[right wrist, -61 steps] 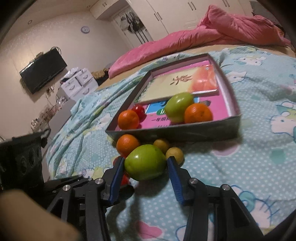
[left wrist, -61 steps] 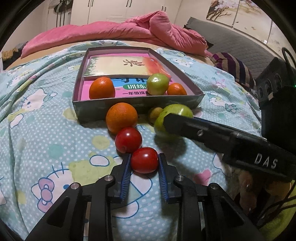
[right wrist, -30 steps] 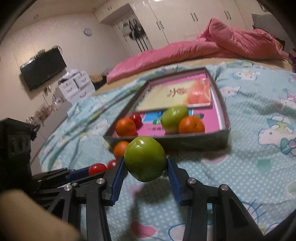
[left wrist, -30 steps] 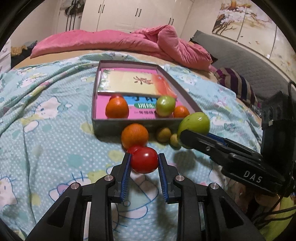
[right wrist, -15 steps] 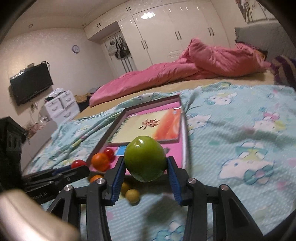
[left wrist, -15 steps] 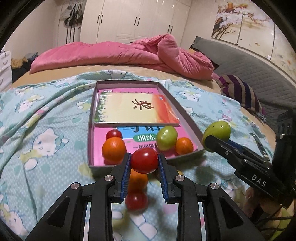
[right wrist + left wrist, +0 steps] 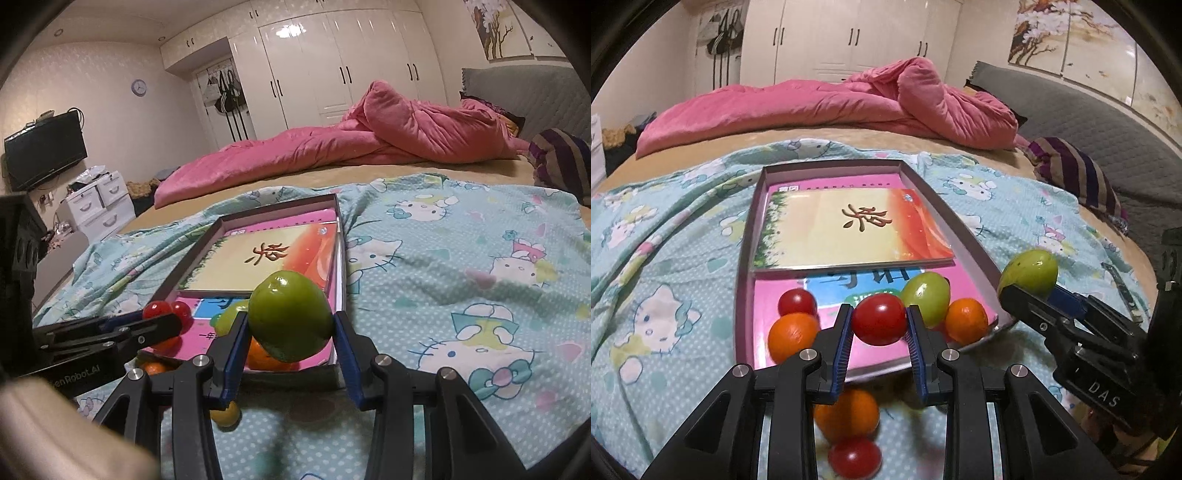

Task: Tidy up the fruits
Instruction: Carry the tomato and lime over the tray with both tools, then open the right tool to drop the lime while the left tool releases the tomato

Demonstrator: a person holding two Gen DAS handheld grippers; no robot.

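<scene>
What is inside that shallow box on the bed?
The box holds two books, the yellow one lying on the pink one. On the pink one sit a red tomato, two oranges and a green fruit. The books cover the box floor.

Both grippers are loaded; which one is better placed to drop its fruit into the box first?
Probably the left. The left gripper holds its red tomato over the near end of the box. The right gripper holds its green fruit nearer the box's right corner.
</scene>
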